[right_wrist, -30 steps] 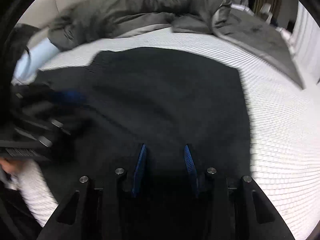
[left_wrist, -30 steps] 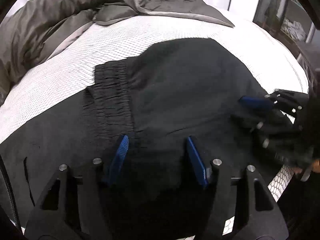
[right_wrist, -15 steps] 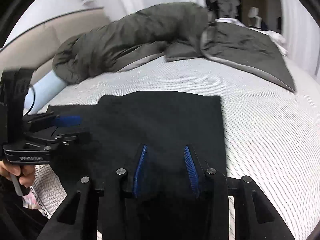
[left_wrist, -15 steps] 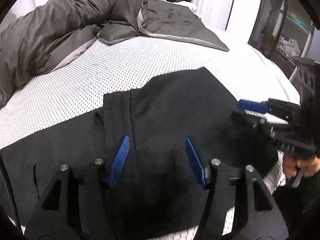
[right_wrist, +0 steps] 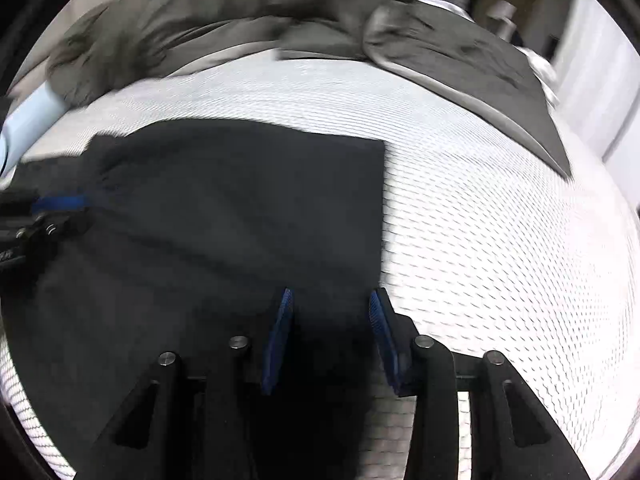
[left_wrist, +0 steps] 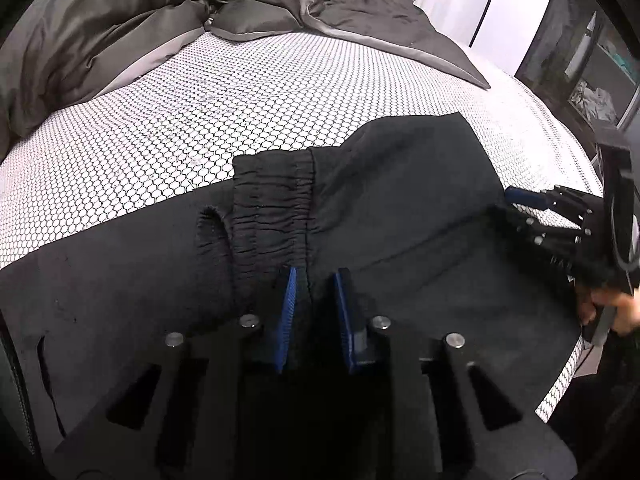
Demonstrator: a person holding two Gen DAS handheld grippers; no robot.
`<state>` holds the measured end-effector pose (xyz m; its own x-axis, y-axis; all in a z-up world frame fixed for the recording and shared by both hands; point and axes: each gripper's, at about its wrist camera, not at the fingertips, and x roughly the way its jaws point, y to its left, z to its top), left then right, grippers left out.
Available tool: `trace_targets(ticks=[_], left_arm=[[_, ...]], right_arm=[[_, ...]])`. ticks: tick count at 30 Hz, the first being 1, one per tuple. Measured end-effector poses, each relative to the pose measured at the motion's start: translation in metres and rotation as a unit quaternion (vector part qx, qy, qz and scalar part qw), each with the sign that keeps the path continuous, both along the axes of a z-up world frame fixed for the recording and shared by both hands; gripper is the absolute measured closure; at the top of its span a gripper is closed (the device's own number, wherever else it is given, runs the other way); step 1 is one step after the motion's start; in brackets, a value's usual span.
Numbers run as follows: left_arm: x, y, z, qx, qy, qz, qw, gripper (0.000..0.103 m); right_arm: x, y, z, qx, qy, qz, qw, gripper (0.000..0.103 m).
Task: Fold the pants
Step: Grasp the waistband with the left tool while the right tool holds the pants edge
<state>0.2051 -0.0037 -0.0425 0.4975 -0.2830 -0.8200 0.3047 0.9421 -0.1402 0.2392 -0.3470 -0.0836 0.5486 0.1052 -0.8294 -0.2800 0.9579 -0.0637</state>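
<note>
Left gripper [left_wrist: 314, 280], at 6 o'clock in the left wrist view: blue pads have just been closing, now narrowly apart, with a raised ridge of black fabric running up between them. Whether the pads actually press the cloth cannot be told; a thin gap shows on either side of the ridge. Just beyond the tips, toward 12 o'clock, sits the gathered elastic waistband [left_wrist: 272, 204] of the pants [left_wrist: 400, 184], with a small loop of fabric at its 9 o'clock side.

Right gripper [right_wrist: 330, 304], at 6 o'clock in the right wrist view: jaws have just been opening, standing moderately apart over the near right corner of the pants [right_wrist: 240, 200]. The left pad lies over black cloth, the right pad sits at the fabric's straight right edge, white bedding beyond it. No pinch visible; cloth lies flat under the gap. This frame is motion-blurred.

The pants lie spread on the white honeycomb-patterned mattress [left_wrist: 200, 92], black, partly folded, a crease running from 9 to 3 o'clock. In the left wrist view the right gripper [left_wrist: 516, 200] enters at 3 o'clock, a hand [left_wrist: 616, 312] on its handle. In the right wrist view the left gripper [right_wrist: 72, 206] shows at 9 o'clock on the cloth.

A grey duvet [left_wrist: 100, 20] is bunched at 11 to 1 o'clock, well apart from the pants.
</note>
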Motion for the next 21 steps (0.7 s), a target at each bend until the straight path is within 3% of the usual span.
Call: trace_targets(ticks=[4, 8, 11, 15, 18, 19, 21], left_arm=[[-0.011, -0.001, 0.019, 0.011, -0.005, 0.004, 0.9999, 0.083], [-0.015, 0.001, 0.042, -0.007, -0.044, 0.006, 0.999, 0.064], [0.0, -0.009, 0.036, -0.013, -0.04, 0.002, 0.9991, 0.063], [0.021, -0.018, 0.012, 0.006, -0.016, 0.009, 0.9998, 0.063], [0.031, -0.011, 0.004, 0.002, 0.0, 0.016, 0.9999, 0.077], [0.032, -0.006, 0.004, -0.002, 0.002, 0.019, 0.9998, 0.085], [0.035, 0.005, 0.001, -0.022, 0.01, 0.02, 0.9995, 0.091]], right_arm=[[-0.005, -0.014, 0.015, 0.041, -0.005, -0.001, 0.999, 0.057], [-0.012, 0.001, 0.042, 0.073, -0.034, 0.026, 0.996, 0.057], [0.0, 0.031, 0.047, 0.096, -0.027, 0.052, 0.994, 0.057], [0.029, 0.078, 0.032, 0.104, 0.0, 0.095, 0.99, 0.057], [0.038, 0.096, 0.012, 0.055, 0.02, 0.109, 0.992, 0.057], [0.038, 0.095, 0.006, 0.027, 0.019, 0.105, 0.994, 0.058], [0.042, 0.075, -0.002, -0.008, 0.011, 0.081, 0.997, 0.058]])
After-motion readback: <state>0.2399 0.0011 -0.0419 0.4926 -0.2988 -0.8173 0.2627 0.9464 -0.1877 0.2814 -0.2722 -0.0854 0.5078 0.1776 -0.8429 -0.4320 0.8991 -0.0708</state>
